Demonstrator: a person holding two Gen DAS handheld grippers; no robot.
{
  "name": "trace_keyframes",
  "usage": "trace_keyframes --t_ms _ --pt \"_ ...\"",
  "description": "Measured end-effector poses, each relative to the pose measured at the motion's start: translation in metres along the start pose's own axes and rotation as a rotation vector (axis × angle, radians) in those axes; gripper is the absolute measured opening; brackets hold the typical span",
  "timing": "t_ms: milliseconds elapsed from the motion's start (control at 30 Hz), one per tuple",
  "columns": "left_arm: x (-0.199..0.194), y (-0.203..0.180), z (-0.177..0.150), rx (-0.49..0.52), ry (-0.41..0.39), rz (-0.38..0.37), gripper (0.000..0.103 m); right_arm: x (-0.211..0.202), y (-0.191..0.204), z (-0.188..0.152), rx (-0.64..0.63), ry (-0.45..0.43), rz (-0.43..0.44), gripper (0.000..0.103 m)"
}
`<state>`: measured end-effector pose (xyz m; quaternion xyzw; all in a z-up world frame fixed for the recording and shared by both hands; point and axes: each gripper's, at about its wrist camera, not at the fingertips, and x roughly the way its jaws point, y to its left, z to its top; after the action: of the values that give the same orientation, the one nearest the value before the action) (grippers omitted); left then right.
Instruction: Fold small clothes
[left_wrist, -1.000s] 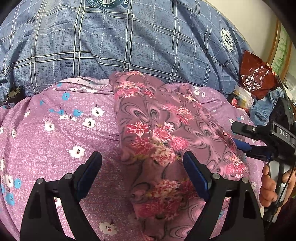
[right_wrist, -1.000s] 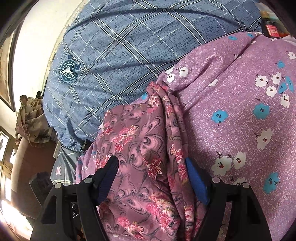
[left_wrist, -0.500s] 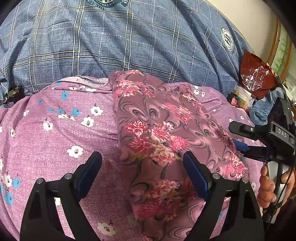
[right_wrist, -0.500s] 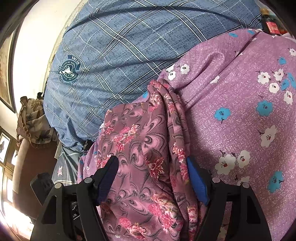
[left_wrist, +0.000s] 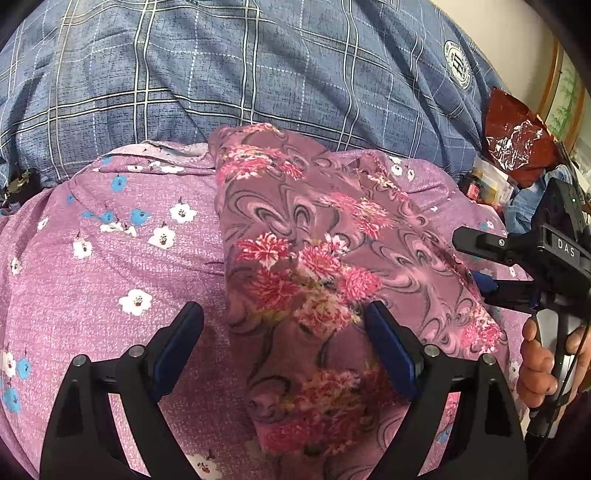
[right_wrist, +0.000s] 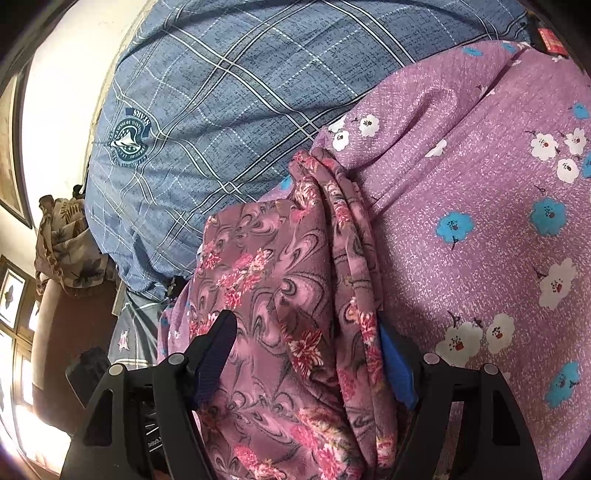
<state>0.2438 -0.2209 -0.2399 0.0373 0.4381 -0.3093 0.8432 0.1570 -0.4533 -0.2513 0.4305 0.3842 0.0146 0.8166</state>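
My target, the mauve garment with pink flowers, lies bunched in long folds on the purple flowered sheet, its far end against the blue plaid quilt. My left tongs stand spread, hovering over its near part. My right tongs straddle a thick fold; they look spread too, though cloth hides the right pad, so I can't confirm contact. The garment's near end is cut off.
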Motion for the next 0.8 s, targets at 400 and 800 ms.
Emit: trace_keyframes --t_ms 400,800 --pt "0.017 -0.001 0.005 -0.01 0.063 -0.056 0.09 0.006 -0.002 0.003 0.004 0.009 0.002 0.076" --pt "0.021 -0.005 0.002 -0.002 0.073 -0.074 0.086 0.019 -0.014 0.002 0.019 0.012 -0.018 0.074"
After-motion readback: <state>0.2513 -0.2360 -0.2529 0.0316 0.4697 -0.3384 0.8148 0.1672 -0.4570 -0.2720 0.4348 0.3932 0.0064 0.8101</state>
